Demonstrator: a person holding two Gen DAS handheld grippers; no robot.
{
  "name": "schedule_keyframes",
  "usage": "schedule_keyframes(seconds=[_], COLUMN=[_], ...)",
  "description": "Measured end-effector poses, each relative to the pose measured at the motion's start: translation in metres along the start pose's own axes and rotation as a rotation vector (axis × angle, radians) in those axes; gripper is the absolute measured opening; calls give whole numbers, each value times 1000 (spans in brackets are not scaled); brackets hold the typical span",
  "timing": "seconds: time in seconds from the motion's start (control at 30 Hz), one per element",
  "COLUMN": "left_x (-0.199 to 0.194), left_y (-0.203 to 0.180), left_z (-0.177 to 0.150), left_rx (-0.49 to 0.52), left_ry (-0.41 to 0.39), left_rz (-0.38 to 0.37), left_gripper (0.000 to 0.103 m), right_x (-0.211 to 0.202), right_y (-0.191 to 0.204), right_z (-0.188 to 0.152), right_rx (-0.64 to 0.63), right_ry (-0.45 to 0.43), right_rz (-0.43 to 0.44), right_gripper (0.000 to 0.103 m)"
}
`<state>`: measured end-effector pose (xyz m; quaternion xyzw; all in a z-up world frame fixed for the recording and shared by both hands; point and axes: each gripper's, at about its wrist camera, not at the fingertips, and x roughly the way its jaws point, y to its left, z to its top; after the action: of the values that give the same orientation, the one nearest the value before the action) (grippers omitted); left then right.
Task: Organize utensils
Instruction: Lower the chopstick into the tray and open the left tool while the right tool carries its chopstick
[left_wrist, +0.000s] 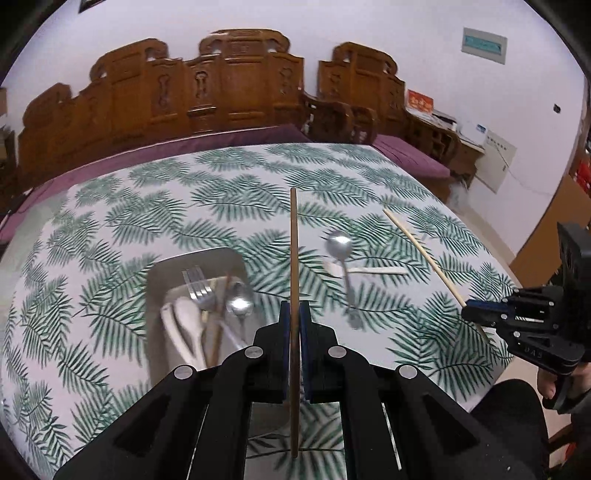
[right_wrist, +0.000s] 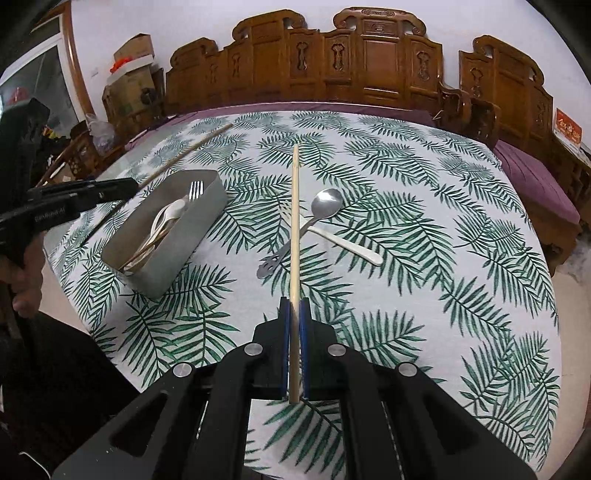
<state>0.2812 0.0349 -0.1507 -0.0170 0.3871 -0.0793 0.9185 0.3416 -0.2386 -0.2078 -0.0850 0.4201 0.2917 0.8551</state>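
My left gripper (left_wrist: 294, 308) is shut on a dark brown chopstick (left_wrist: 293, 240) that points away over the table. It also shows in the right wrist view as the left gripper (right_wrist: 131, 189), with the brown chopstick (right_wrist: 184, 155) slanting above the tray. My right gripper (right_wrist: 294, 308) is shut on a pale wooden chopstick (right_wrist: 294, 221); from the left wrist view, the right gripper (left_wrist: 466, 312) holds that pale chopstick (left_wrist: 421, 254) at the table's right edge. A grey tray (right_wrist: 199, 218) holds a fork (right_wrist: 195, 190), white spoons and other utensils. A metal spoon (right_wrist: 325, 203) lies crossed over a white plastic utensil (right_wrist: 354, 245).
The round table (right_wrist: 443, 221) has a fern-print cloth. Carved wooden seating (right_wrist: 369, 62) with purple cushions runs along its far side. Cardboard boxes (right_wrist: 133, 74) stand at the far left. A hand (right_wrist: 26, 291) grips the left tool's handle.
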Motion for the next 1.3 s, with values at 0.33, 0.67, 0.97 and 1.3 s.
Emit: schedule_keyframes(seconds=[0.33,0.67,0.97,1.3], left_x=[8,37,50,47], left_y=[42,69,71,71], left_z=[-23,-41,-38,-34], left_rx=[-43,-98,-125,-133], left_ry=[29,142,149,96], left_rz=[58,101,75,55], left_gripper=[4,4,4,4], right_x=[20,34,37,39], right_y=[23,44,49,60], right_z=[17,22,24,32], right_rx=[-24,-53,-58,-59], right_ry=[12,32,41,35], right_rz=[14,29,32,53], right_gripper=[6,6,6,6])
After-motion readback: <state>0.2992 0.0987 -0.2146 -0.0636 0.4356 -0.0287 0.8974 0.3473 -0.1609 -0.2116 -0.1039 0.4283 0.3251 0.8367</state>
